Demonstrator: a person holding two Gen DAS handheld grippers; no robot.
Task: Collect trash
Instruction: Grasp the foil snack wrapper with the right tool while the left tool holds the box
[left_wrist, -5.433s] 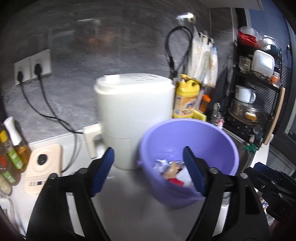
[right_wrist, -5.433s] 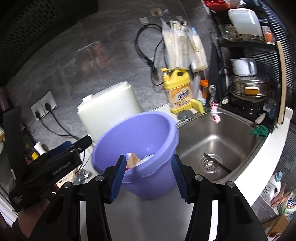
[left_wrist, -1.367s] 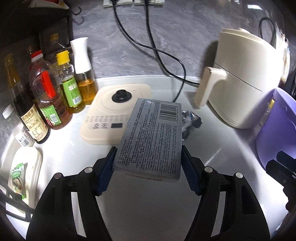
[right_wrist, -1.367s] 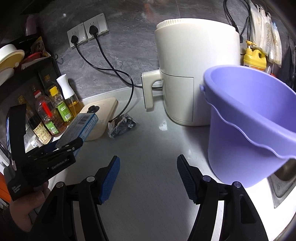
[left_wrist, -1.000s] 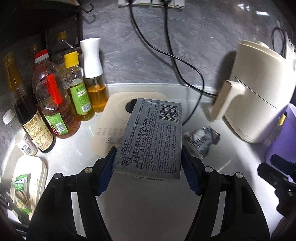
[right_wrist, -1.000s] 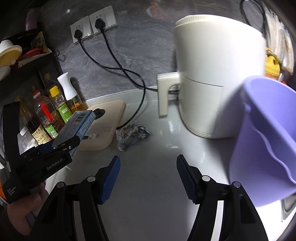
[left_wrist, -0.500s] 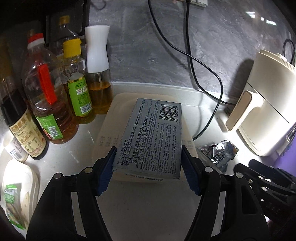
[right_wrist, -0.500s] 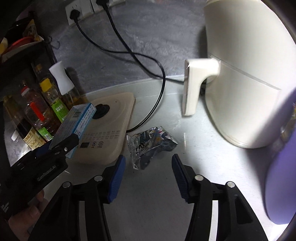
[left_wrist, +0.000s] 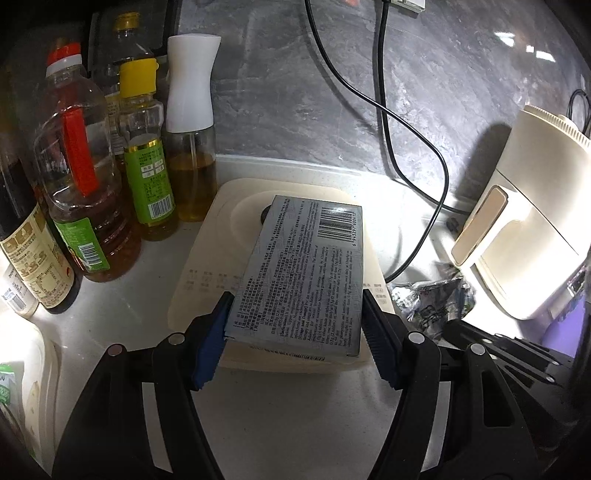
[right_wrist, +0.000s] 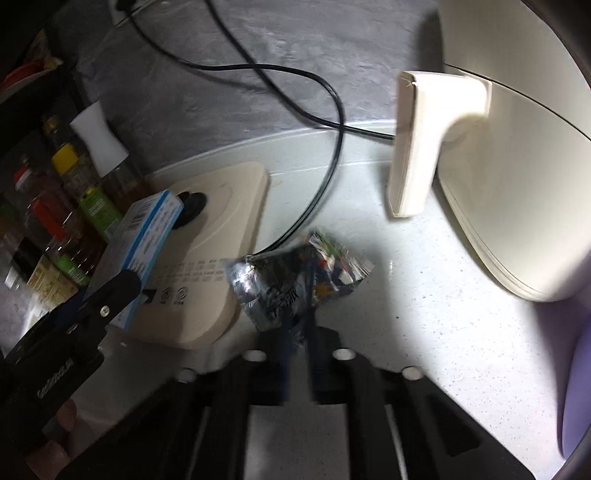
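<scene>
My left gripper (left_wrist: 295, 332) is shut on a grey printed box (left_wrist: 306, 273) with a barcode, held above a flat cream appliance (left_wrist: 207, 266). In the right wrist view the same box (right_wrist: 147, 236) shows its blue edge at the left. A crumpled foil wrapper (right_wrist: 295, 280) lies on the white counter between the cream appliance and the air fryer. My right gripper (right_wrist: 297, 332) has its blue fingers drawn together on the wrapper's near edge, blurred by motion. The left wrist view has the wrapper (left_wrist: 432, 299) at the right, with the right gripper's black body just below it.
Several oil and sauce bottles (left_wrist: 85, 184) stand at the left against the grey wall. A cream air fryer (right_wrist: 517, 147) stands on the right, its black cable (right_wrist: 332, 147) trailing across the counter. The purple bucket's wall (right_wrist: 576, 369) is at the far right.
My right gripper came down and forward onto the foil wrapper and its fingers went from wide apart to closed on it. The left gripper drifted slightly, still holding the box.
</scene>
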